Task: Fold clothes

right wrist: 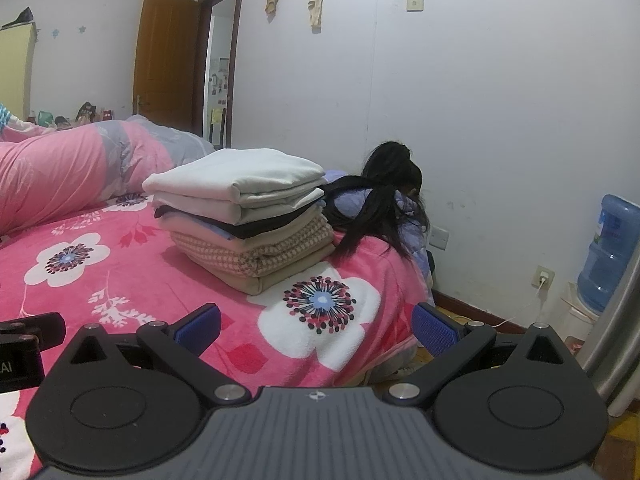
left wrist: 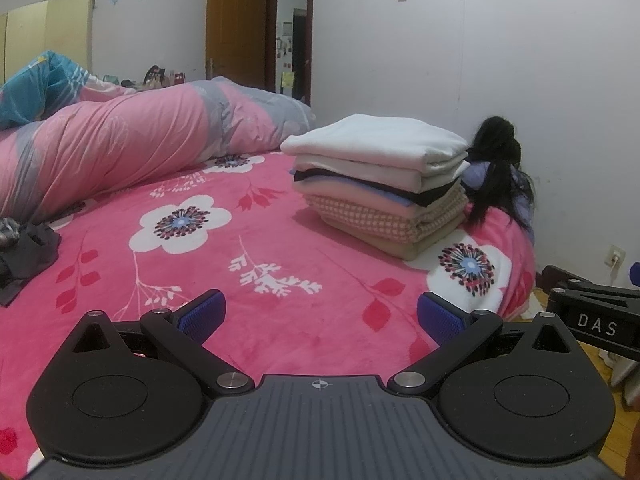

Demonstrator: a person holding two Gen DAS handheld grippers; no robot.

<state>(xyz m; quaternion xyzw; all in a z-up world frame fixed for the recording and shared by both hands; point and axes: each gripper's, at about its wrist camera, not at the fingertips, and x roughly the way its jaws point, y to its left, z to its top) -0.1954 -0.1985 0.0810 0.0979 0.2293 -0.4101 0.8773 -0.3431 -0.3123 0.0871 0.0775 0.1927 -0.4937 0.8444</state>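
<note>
A stack of folded clothes [left wrist: 380,184] sits near the far right corner of the pink flowered bed [left wrist: 248,264], white pieces on top and a checked one near the bottom. The same stack [right wrist: 244,216] stands ahead and left in the right wrist view. A crumpled dark garment [left wrist: 24,256] lies unfolded at the bed's left edge. My left gripper [left wrist: 318,316] is open over the blanket, nothing between its blue pads. My right gripper [right wrist: 316,326] is open too, over the bed's near right corner [right wrist: 360,320]. The right gripper's body [left wrist: 592,316] shows at the right of the left wrist view.
A rolled pink and grey duvet [left wrist: 120,152] lies across the back of the bed. A person with long black hair [right wrist: 384,200] leans on the bed's far corner behind the stack. A blue water bottle [right wrist: 608,252] stands by the wall on the right. An open door [left wrist: 236,24] is behind.
</note>
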